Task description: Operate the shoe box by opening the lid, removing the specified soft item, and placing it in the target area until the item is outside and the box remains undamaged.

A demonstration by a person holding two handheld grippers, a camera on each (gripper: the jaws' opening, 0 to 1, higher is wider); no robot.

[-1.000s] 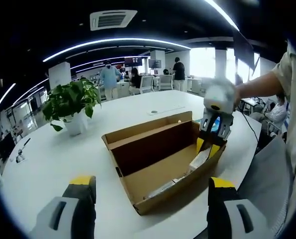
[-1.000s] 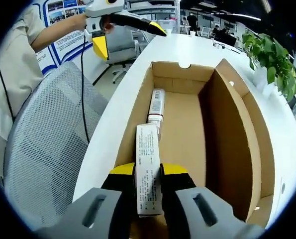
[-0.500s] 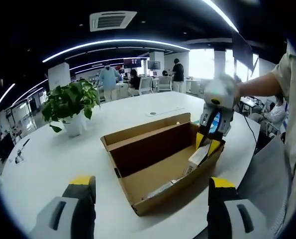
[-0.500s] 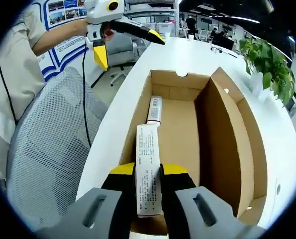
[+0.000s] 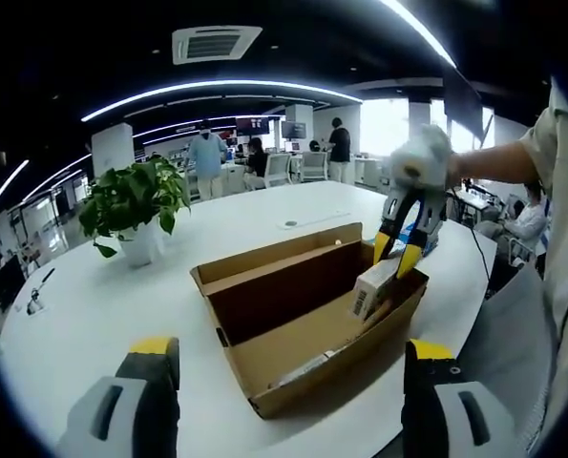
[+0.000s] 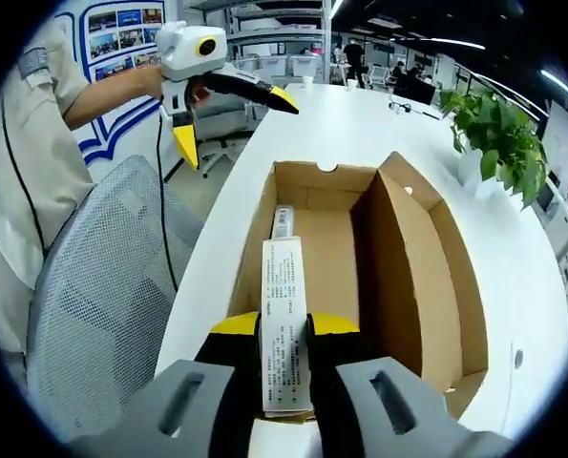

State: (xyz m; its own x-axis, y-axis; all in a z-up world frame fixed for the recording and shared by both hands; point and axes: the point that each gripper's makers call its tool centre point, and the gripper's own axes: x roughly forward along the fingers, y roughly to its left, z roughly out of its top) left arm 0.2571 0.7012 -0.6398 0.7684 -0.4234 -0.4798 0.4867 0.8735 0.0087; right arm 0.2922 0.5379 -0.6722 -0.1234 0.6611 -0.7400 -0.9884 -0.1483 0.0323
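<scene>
Right gripper view: right gripper [image 6: 285,329] with yellow-tipped jaws pinching a slim white carton [image 6: 284,315] printed with small text, carton held lengthwise above the near end of the open shoe box [image 6: 412,258]. Carton lifted clear of the box floor, its far end over the interior. Second item, a narrow tube-like package [image 6: 283,221], lying flat on the box floor near the far left corner. Cardboard lid standing up along the right side. Box resting on a white table [image 6: 341,114], close to its near-left edge. Grey mesh chair [image 6: 102,315] just beside the table on the left. Left gripper [image 6: 228,105] hovering beyond the chair and off the table edge, jaws spread wide, held by a hand [image 6: 155,78] on a beige sleeve. Potted plant [image 6: 498,143] on the far right of the table.

Left gripper view: own jaws spread wide at the bottom, nothing between them, above the table's near edge. Box in the middle of the table, lid upright on the far long side. Right gripper coming in from the right, holding the carton tilted above the box's right end, well above the floor. Plant to the left of the box, well apart from it. People and office chairs in the far background.
</scene>
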